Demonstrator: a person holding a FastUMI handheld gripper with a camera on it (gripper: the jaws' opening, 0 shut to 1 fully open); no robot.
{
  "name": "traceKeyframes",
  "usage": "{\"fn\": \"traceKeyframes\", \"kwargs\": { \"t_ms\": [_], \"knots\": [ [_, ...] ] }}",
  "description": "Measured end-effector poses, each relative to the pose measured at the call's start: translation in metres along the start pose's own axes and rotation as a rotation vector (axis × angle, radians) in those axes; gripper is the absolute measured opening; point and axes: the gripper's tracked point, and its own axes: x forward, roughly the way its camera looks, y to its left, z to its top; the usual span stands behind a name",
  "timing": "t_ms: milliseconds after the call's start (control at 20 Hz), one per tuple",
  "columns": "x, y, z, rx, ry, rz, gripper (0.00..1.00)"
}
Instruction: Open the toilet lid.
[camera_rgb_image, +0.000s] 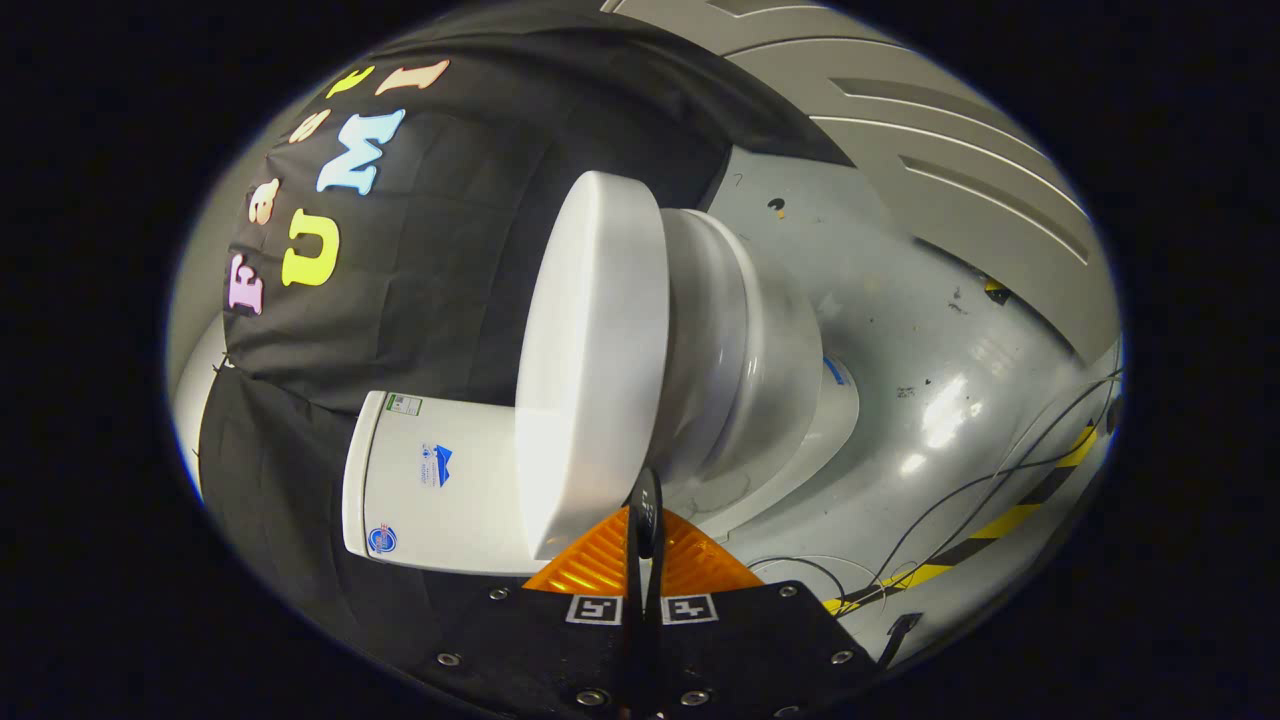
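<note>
Your gripper (645, 520) has its fingers brought together with nothing clamped between them, tips just at the near rim of the toilet lid (595, 360), which lies at about twelve o'clock ahead of them and looks still down on the bowl (760, 350). To lift well, you would likely hook the tips under that rim rather than pinch it, then swing toward the tank (440, 490) at ten o'clock. The lid is a smooth, glossy white oval slab, probably slippery; the floor (930, 330) is scuffed grey.
</note>
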Motion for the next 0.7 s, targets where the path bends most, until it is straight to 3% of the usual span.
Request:
{"fn": "traceKeyframes", "kwargs": {
  "t_ms": [700],
  "knots": [
    [-0.034,0.086,0.003,-0.375,-0.203,-0.087,0.0]
  ]
}}
